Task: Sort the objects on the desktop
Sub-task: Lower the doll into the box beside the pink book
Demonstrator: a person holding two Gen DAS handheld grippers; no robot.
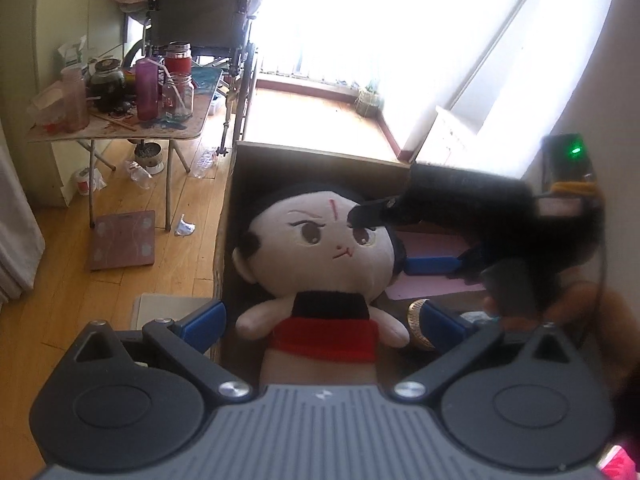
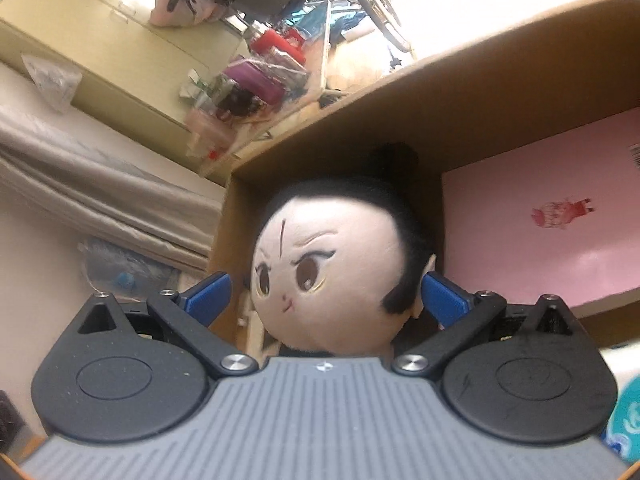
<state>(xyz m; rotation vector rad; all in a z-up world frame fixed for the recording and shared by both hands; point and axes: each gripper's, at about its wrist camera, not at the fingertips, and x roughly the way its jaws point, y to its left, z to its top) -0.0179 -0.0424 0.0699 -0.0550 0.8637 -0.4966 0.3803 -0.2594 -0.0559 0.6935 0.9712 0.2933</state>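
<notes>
Left wrist fisheye looks down into a cardboard box (image 1: 320, 160) where a plush doll (image 1: 320, 248) lies on its back, black hair, pale face, red and black top. The left gripper (image 1: 324, 322) hangs over the doll's body with its blue-padded fingers (image 1: 208, 320) spread wide, one outside the box wall, the other by the doll's arm, neither pressing the plush. Across the doll's head reaches the right gripper (image 1: 384, 240), dark and blurred; one finger crosses the brow, the other lies at the far side of the head. Beside the doll in the box lies a pink box (image 1: 432, 280), and a gold-rimmed round thing (image 1: 418, 312), possibly a lid, shows near the doll's hand. Beyond the box, on the wooden floor (image 1: 60, 300), stand a folding table (image 1: 120, 132) crowded with jars and bottles, a bathroom scale (image 1: 122, 240) and a wheelchair (image 1: 200, 12).

Right wrist fisheye gives the near view: the doll's head (image 2: 332, 276) fills the space between the right gripper's (image 2: 326, 296) fingers (image 2: 444, 300), which stand apart at either side of it. Whether the pads touch the plush is unclear. This view alone shows a small red figure printed on the pink box (image 2: 540, 216), and a bed edge with grey bedding (image 2: 100, 188) outside the cardboard box (image 2: 460, 92).
</notes>
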